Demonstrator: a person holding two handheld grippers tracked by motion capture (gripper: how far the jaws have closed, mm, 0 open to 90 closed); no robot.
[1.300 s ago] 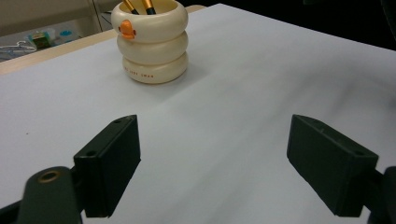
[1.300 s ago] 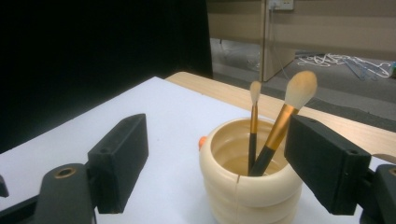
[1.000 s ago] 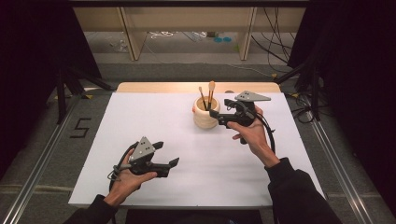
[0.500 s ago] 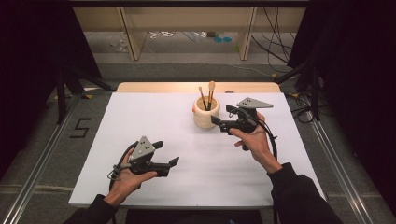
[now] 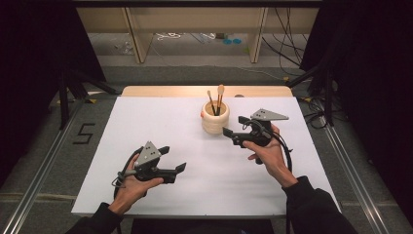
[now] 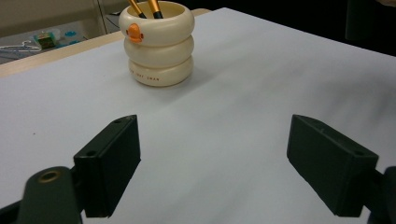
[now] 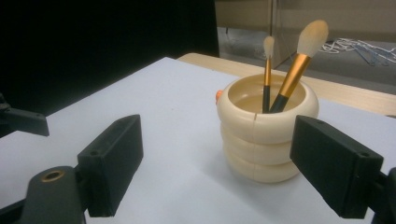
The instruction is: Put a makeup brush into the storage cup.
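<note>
A cream ringed holder (image 5: 215, 117) with a small orange beak stands near the far middle of the white table (image 5: 146, 122); two makeup brushes (image 5: 216, 97) with gold ferrules stick up from it. The holder (image 7: 266, 130) and brushes (image 7: 299, 60) show close in the right gripper view, the holder (image 6: 158, 42) farther off in the left gripper view. My right gripper (image 5: 234, 126) is open just right of the holder, jaws pointing left, nothing between them. My left gripper (image 5: 173, 160) is open near the front left, jaws empty, resting low over the table.
A wooden strip (image 5: 195, 90) edges the table's far side. Beyond it stand wooden shelf legs (image 5: 136, 36) with cables and small items on the floor. Black curtains (image 5: 370, 73) close both sides. A "5" mark (image 5: 84, 132) lies on the floor at left.
My right gripper has drawn back from the holder, toward the near right. The left gripper has stayed put.
</note>
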